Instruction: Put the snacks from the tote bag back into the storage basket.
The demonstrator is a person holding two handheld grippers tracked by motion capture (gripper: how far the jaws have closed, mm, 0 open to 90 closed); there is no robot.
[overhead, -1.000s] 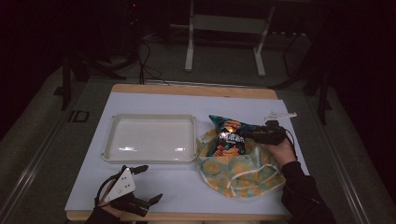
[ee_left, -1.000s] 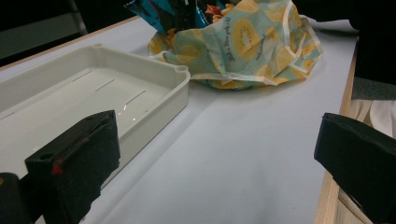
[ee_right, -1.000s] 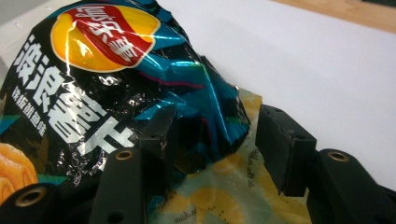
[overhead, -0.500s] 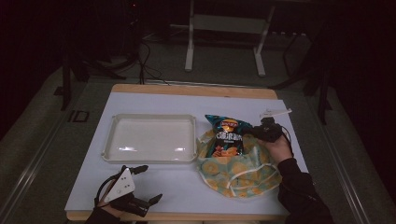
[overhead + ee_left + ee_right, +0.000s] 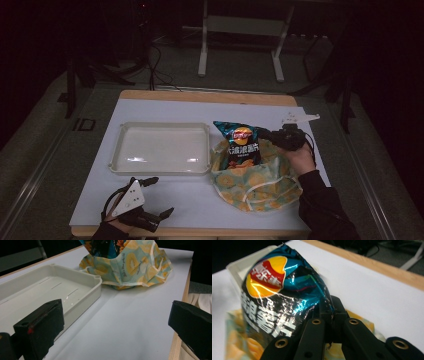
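Foil crinkling between its 2 closed jaws, the right gripper (image 5: 264, 134) is pinching the edge of the chip bag (image 5: 239, 146) and holding it upright, its lower end sitting in the open fruit-print bag (image 5: 255, 182) just right of the white tray (image 5: 160, 149). Near the table's (image 5: 200, 200) front edge, the left gripper (image 5: 159, 197) is resting with jaws spread wide, holding nothing.

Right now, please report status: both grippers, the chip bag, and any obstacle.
Right gripper shut on chip bag, bag partly out of the fruit-print bag. Left gripper open, idle at near edge. White tray beside, empty.
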